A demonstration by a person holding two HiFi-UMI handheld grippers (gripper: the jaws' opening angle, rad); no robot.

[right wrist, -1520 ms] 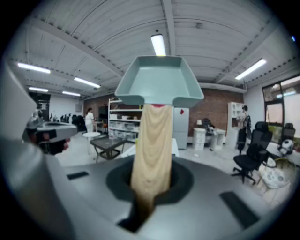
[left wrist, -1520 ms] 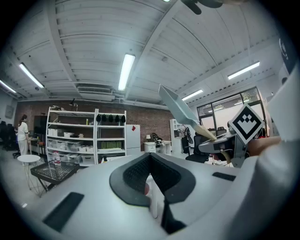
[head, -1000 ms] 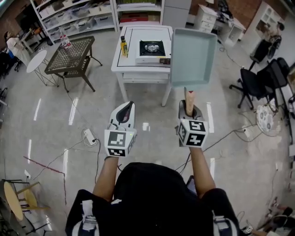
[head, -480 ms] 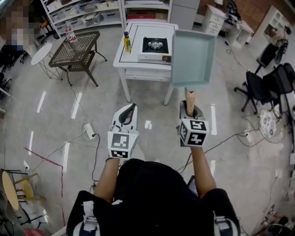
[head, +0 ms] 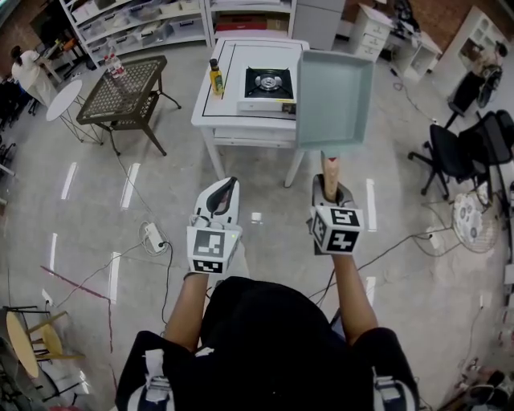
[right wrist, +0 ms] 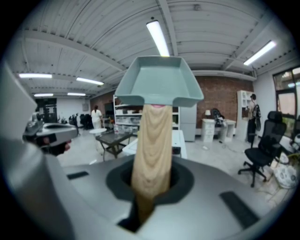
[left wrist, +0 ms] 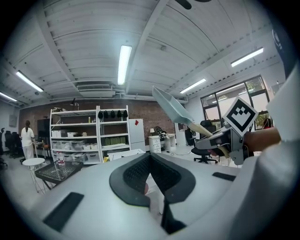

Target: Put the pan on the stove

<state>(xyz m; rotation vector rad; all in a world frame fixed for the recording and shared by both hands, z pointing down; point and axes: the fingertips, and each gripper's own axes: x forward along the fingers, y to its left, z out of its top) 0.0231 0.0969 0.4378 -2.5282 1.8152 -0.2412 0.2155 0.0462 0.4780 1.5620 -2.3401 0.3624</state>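
Looking steeply down over a person in a dark shirt, arms stretched forward above a grey floor [head: 265, 193].

Right hand-held gripper [head: 330, 187]: jaws pinching the pale wooden handle [head: 330, 170] of a square, pale blue-green pan [head: 335, 96]. Pan up in the air, well out ahead of the gripper, inside facing the head camera. From the left gripper view, slanting upward away from its handle. In the head view, left edge overlapping the right side of a white tabletop [head: 215, 116] further off. Not on the stove.

Left hand-held gripper [head: 221, 191]: level with the right one and well apart from it. Dark pads pressed together at the tips, nothing between them.

On the tabletop: a small single-burner stove [head: 267, 83], black top in a white casing, nothing on the burner. Just beside it to the left, a yellow bottle [head: 215, 79], upright.

Around the room: a dark lattice-topped side table [head: 122, 90] to the left of the tabletop, and a small round white table [head: 63, 102] beyond that. Storage shelves [head: 136, 20] along the far wall. Black office chairs [head: 450, 152] on the right. Cables trailing across the floor, and a white power strip [head: 152, 237] near the left gripper.
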